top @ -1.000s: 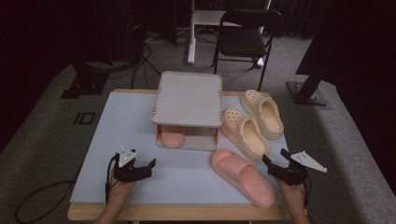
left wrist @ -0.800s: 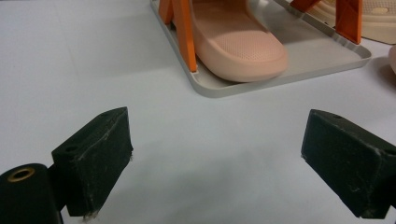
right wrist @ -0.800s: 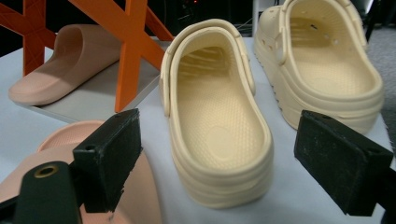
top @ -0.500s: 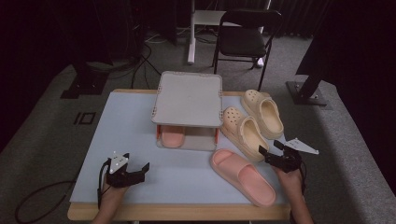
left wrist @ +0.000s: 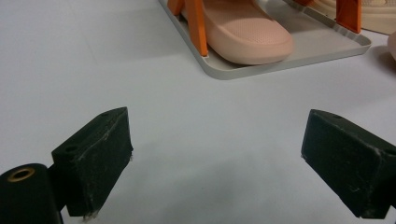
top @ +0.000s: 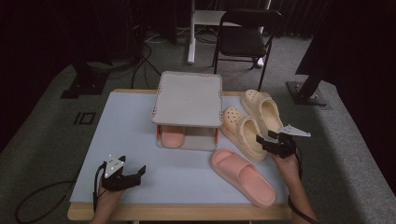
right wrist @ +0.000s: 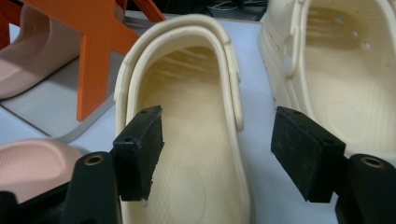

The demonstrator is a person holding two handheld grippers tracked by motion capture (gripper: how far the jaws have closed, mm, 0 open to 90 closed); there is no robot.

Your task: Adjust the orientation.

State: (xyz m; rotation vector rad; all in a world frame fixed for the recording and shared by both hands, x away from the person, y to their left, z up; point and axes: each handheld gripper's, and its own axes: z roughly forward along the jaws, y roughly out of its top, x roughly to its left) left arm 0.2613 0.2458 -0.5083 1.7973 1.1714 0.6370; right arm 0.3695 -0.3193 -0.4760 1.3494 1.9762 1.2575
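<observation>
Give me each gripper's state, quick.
Left gripper: jaws wide open, nothing between them.
Right gripper: jaws open and just closing, astride the side wall of the cream perforated foam clog, no grip.

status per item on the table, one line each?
Left gripper: open, nothing between the jaws, over bare table.
Right gripper: jaws have just been closing, one inside the near cream clog, one outside its wall; not pressing yet.
Near cream clog: upright on the table beside the rack.
Far cream clog: upright, untouched.
Pink slide: flat on the table, loose.
Second pink slide: stowed on the rack's lower shelf.
Rack: top shelf empty.
</observation>
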